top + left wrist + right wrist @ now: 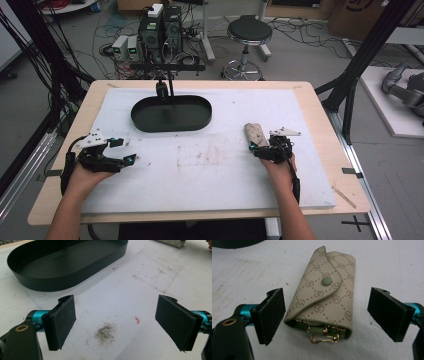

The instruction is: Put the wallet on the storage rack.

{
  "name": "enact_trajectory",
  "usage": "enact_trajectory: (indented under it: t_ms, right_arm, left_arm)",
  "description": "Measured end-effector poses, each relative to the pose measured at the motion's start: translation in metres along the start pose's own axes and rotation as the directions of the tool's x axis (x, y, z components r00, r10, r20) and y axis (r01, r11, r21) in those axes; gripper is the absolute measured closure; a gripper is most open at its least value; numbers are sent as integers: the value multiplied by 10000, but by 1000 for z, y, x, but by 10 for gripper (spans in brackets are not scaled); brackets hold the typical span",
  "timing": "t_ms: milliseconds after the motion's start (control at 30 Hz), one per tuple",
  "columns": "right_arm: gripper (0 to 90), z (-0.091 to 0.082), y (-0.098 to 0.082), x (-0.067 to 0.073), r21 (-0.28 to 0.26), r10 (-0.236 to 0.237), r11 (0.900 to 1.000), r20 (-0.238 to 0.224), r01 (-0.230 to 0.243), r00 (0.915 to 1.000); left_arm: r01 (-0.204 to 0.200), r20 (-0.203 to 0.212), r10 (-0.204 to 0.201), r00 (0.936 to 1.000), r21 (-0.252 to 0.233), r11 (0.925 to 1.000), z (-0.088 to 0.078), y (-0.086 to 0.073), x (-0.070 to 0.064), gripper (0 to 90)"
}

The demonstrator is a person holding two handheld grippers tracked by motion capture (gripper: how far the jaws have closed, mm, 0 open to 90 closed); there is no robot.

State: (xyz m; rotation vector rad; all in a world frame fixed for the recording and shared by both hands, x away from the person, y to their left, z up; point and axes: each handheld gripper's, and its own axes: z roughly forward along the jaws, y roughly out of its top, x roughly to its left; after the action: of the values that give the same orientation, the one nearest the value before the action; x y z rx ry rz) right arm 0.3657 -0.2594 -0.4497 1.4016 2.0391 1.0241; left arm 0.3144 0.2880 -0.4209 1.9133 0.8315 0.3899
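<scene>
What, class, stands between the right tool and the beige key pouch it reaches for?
Nothing visible. The right tool is open, its jaws either side of the key pouch, with bare white mat around it.

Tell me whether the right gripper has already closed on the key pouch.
No: in the right gripper view the right gripper has its jaws wide apart on either side of the key pouch, touching neither flank.

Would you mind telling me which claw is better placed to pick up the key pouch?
The right claw: its open jaws already stand on either side of the key pouch. The left claw is open over bare mat, nearer the black tray.
</scene>
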Motion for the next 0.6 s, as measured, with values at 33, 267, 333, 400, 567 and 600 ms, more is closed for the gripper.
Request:
enact_trajectory:
  t_ms: [33, 267, 333, 400, 567, 600]
  right_arm:
    - [151, 2, 1, 1, 101, -2, 9999, 46, 2, 10000]
    - [150, 11, 5, 2, 731, 60, 9973, 139, -70, 9999]
    - [150, 13, 6, 2, 1013, 89, 9948, 90, -98, 9999]
    - [151, 16, 7, 1, 1266, 135, 9919, 69, -143, 9999]
    - [227, 16, 7, 2, 1289, -16, 9917, 143, -2, 9999]
    - [264, 15, 7, 2, 1242, -39, 9923, 118, 24, 9999]
  left_arm:
    - [4, -35, -4, 10000, 13, 10000, -1, -1, 0, 167]
    - [42, -27, -42, 10000, 97, 9999, -2, -5, 0, 167]
    - [72, -12, -72, 10000, 128, 9999, -2, -5, -1, 167]
    - [45, -16, -45, 10000, 132, 9999, -1, -6, -1, 167]
    - [30, 43, -31, 10000, 196, 9998, 1, -6, -3, 167]
    - [18, 52, -19, 10000, 209, 9998, 1, -5, -3, 167]
